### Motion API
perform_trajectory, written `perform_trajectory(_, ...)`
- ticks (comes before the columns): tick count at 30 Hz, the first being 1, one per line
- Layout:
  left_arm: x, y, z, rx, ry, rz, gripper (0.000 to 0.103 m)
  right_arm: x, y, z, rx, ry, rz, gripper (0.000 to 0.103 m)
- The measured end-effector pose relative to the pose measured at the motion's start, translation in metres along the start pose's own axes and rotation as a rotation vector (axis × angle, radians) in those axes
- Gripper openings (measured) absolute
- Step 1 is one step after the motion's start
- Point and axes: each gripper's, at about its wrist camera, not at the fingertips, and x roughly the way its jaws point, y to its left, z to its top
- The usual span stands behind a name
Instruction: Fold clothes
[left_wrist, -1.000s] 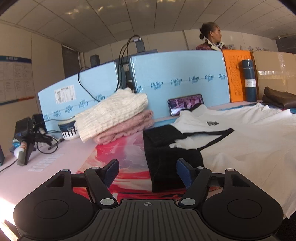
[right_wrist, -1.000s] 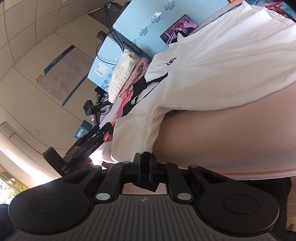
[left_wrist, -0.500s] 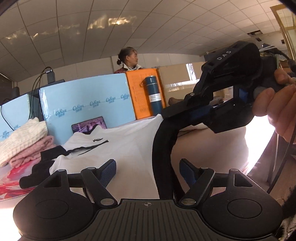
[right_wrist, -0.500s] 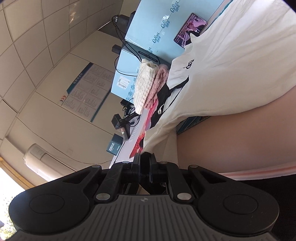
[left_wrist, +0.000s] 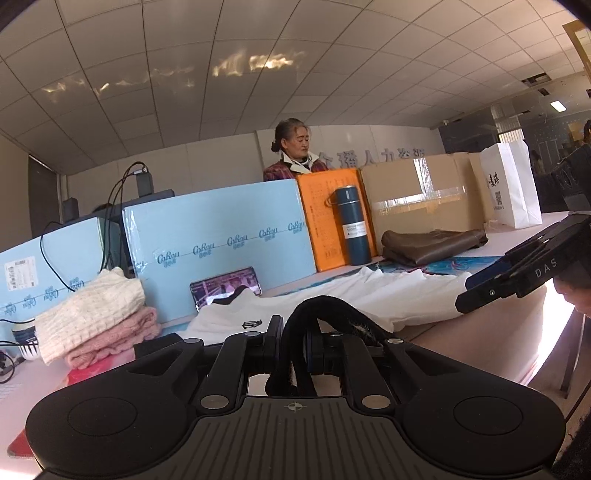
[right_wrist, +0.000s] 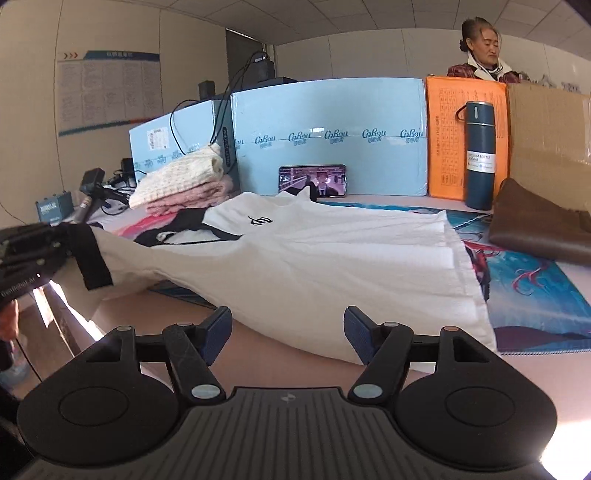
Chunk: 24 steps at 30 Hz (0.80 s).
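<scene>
A white shirt (right_wrist: 314, 254) with black trim and a small black logo lies spread on the table, one sleeve pulled toward the near left edge. My left gripper (left_wrist: 295, 332) is closing, and its pads press on the sleeve's black cuff (left_wrist: 325, 310), which loops up out of the jaws. In the right wrist view the same cuff (right_wrist: 92, 262) hangs at the far left. My right gripper (right_wrist: 288, 328) is opening, with nothing between its fingers, just short of the shirt's near hem. It also shows in the left wrist view as the right gripper (left_wrist: 471, 291).
Folded cream and pink knitwear (right_wrist: 184, 184) is stacked at the back left. A phone (right_wrist: 312, 182) leans on blue boards (right_wrist: 325, 122). A blue flask (right_wrist: 480, 155), an orange board, a cardboard box and a folded brown garment (right_wrist: 539, 221) stand at the back right. A person stands behind.
The black cuff has passed from my right gripper to my left, which has shut on it. My right gripper has let go, opened and rolled level toward the shirt.
</scene>
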Motion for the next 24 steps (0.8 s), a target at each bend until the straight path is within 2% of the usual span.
perform_trajectory(6, 0.012, 0.010, 0.013, 0.026, -0.001, 0.004, 0.011, 0.010, -0.014, -0.008, -0.223, 0.081, -0.111, 0.066)
perform_trajectory(9, 0.017, 0.013, 0.019, 0.047, 0.000, 0.005, 0.011, 0.008, -0.026, -0.002, -0.273, 0.115, -0.092, 0.063)
perform_trajectory(11, 0.020, 0.015, 0.022, 0.063, 0.004, 0.000, 0.011, 0.007, -0.035, 0.004, -0.290, 0.152, -0.092, 0.055)
perform_trajectory(13, 0.023, 0.016, 0.026, 0.089, 0.011, -0.011, 0.011, 0.005, -0.043, 0.007, -0.310, 0.185, -0.086, 0.052)
perform_trajectory(17, 0.030, 0.022, 0.030, 0.140, 0.030, -0.046, 0.011, 0.004, -0.057, 0.014, -0.343, 0.246, -0.077, 0.013)
perform_trajectory(18, 0.033, 0.024, 0.032, 0.158, 0.037, -0.049, 0.011, 0.004, -0.060, 0.016, -0.350, 0.259, -0.075, 0.009)
perform_trajectory(20, 0.040, 0.028, 0.034, 0.209, 0.049, -0.059, 0.011, 0.002, -0.068, 0.025, -0.336, 0.242, -0.055, 0.005)
perform_trajectory(24, 0.073, 0.038, 0.047, 0.366, 0.078, -0.081, 0.011, -0.002, -0.088, 0.058, -0.268, 0.110, -0.001, 0.004)
